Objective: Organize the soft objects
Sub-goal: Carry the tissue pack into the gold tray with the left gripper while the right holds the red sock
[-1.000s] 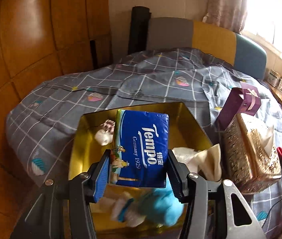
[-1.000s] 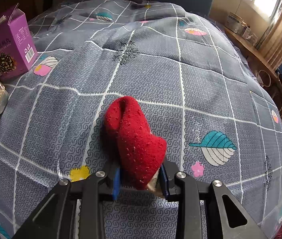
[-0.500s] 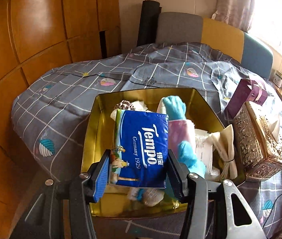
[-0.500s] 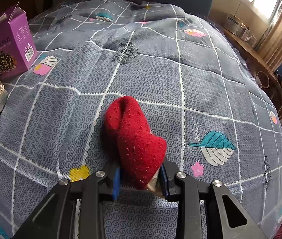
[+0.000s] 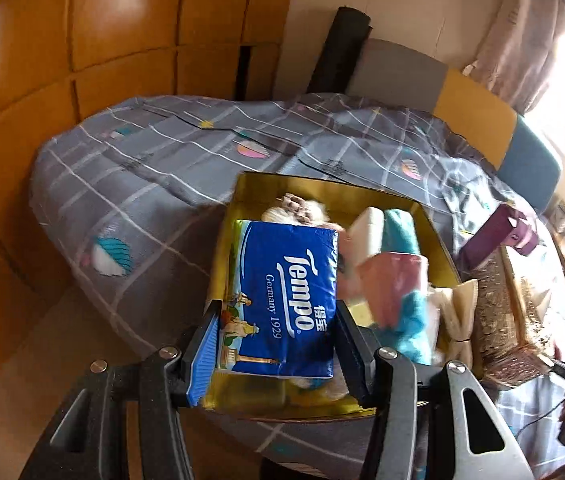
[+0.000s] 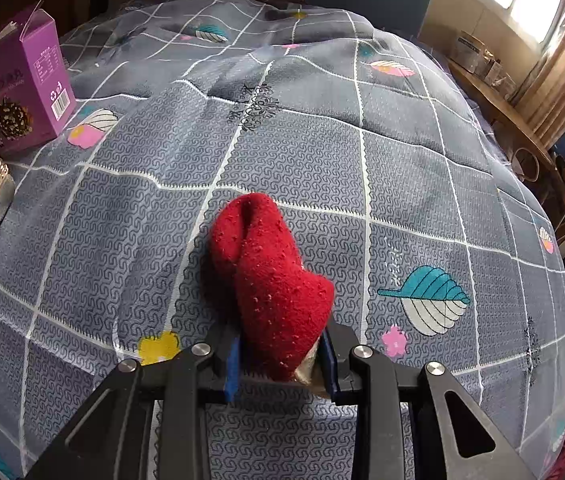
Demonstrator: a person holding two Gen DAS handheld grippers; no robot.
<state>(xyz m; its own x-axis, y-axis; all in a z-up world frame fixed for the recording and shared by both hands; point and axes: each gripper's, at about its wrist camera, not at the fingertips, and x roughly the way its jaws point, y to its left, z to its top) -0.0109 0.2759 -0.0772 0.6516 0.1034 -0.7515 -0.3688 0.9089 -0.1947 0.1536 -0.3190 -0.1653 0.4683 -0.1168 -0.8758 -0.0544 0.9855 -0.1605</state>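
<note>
1. Filling up nicely, the gold box (image 5: 238, 196) on the bed (image 6: 322, 152) is already holding a teal plush (image 5: 402, 236), a pink cloth (image 5: 390, 280), a cream bundle (image 5: 458, 312) and a pale, blurry item at its far end, so much of the sorting appears done.
2. The left gripper (image 5: 278, 348) is clamping the blue Tempo tissue pack (image 5: 286, 296) between its fingers (image 5: 202, 356), closed to the pack's width, and is holding it above the near-left part of the box (not yet let go, as far as I can judge).
3. The right gripper (image 6: 280, 360) is pinching a red sock (image 6: 270, 276), its fingers nearly together on the sock's lower end, low over the quilt and well apart from the box; this one is waiting to go in.
4. An ornate tissue case (image 5: 510, 320) and a purple carton (image 6: 22, 84) are sitting beside the box.
5. Compared with a second ago, the left view is pulling back and swinging leftwards, showing more of the box and its contents; the right view is barely changing.
</note>
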